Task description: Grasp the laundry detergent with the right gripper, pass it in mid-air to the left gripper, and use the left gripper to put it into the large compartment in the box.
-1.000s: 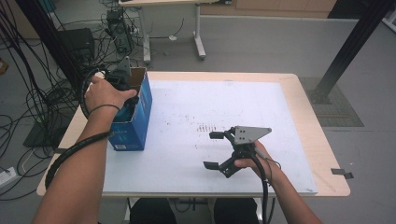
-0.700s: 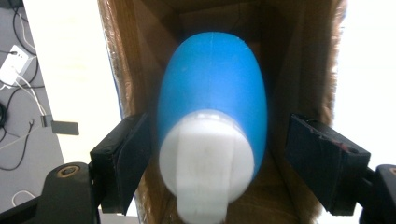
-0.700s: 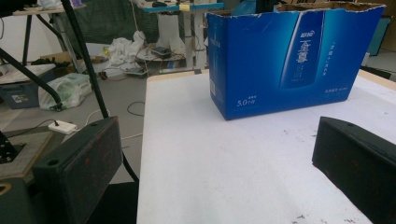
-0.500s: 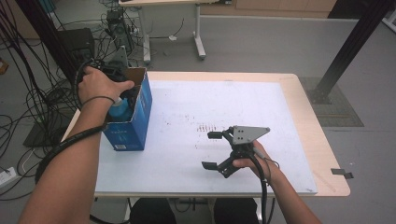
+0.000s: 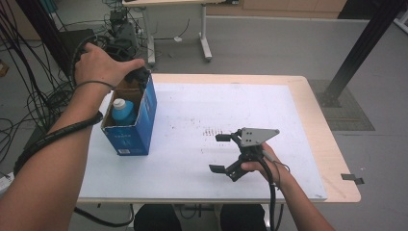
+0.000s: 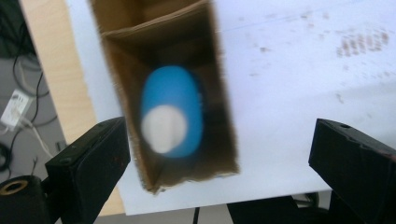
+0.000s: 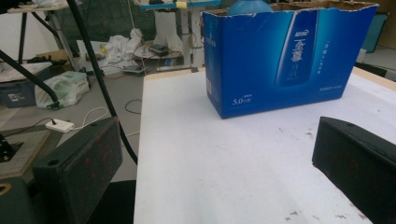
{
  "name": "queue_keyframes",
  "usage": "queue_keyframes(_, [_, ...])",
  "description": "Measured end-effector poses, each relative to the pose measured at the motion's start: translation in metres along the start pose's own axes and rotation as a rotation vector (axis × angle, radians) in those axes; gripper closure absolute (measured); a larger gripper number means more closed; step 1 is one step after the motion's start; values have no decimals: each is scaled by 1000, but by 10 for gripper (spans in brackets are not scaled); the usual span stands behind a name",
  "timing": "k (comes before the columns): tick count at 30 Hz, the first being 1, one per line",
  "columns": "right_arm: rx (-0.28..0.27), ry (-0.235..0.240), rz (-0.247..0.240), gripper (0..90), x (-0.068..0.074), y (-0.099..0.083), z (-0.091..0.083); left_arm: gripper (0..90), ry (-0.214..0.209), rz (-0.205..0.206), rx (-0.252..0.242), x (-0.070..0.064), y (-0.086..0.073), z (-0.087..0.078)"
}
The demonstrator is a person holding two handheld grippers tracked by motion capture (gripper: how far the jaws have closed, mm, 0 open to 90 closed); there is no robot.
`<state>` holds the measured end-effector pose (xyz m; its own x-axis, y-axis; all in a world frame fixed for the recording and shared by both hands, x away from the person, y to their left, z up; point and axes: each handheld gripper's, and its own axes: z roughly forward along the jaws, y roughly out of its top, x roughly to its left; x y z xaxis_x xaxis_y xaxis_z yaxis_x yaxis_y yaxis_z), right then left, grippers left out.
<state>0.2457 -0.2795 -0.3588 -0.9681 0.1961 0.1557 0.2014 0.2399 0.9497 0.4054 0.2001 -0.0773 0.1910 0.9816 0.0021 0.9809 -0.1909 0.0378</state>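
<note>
Blue carton [image 5: 137,120]: stood open-topped at the left of the high view, on the white table sheet [image 5: 202,120]. Blue bottle with white cap [image 5: 122,109]: upright inside the carton, at the near end.

Left gripper [image 6: 219,172]: held above the carton's far end, upper left of the high view; jaws spread wide, grasping nothing, looking down on the bottle.

Right gripper [image 5: 222,152]: lower centre of the high view, just above the sheet, well apart from the carton; jaws released, empty.
</note>
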Motion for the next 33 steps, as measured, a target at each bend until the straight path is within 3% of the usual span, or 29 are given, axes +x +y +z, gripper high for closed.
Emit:
queue_keyframes(2, [3, -14, 4, 16, 0, 2, -2, 57, -1, 45, -9, -14, -1, -5])
queue_keyframes(3, [3, -14, 4, 16, 0, 2, -2, 56, -1, 45, -9, -14, -1, -5])
queue_keyframes(9, [42, -37, 26, 19, -2, 10, -8, 58, -31, 142, -30, -37, -1, -9])
queue_keyframes(12, [54, -46, 27, 19, -2, 13, -12, 59, -35, 167, -39, -45, -2, -7])
queue_keyframes(15, [73, -59, 37, 20, -4, 17, -16, 59, -70, 188, -35, -50, 0, -1])
queue_keyframes(24, [162, -108, 82, 21, -10, 30, -30, 62, -91, 244, -28, -70, 1, 17])
queue_keyframes(28, [242, -148, 117, 21, -16, 43, -39, 62, -118, 277, -28, -82, 0, 29])
queue_keyframes(33, [290, -182, 130, 21, -18, 54, -44, 62, -120, 316, -13, -94, 2, 38])
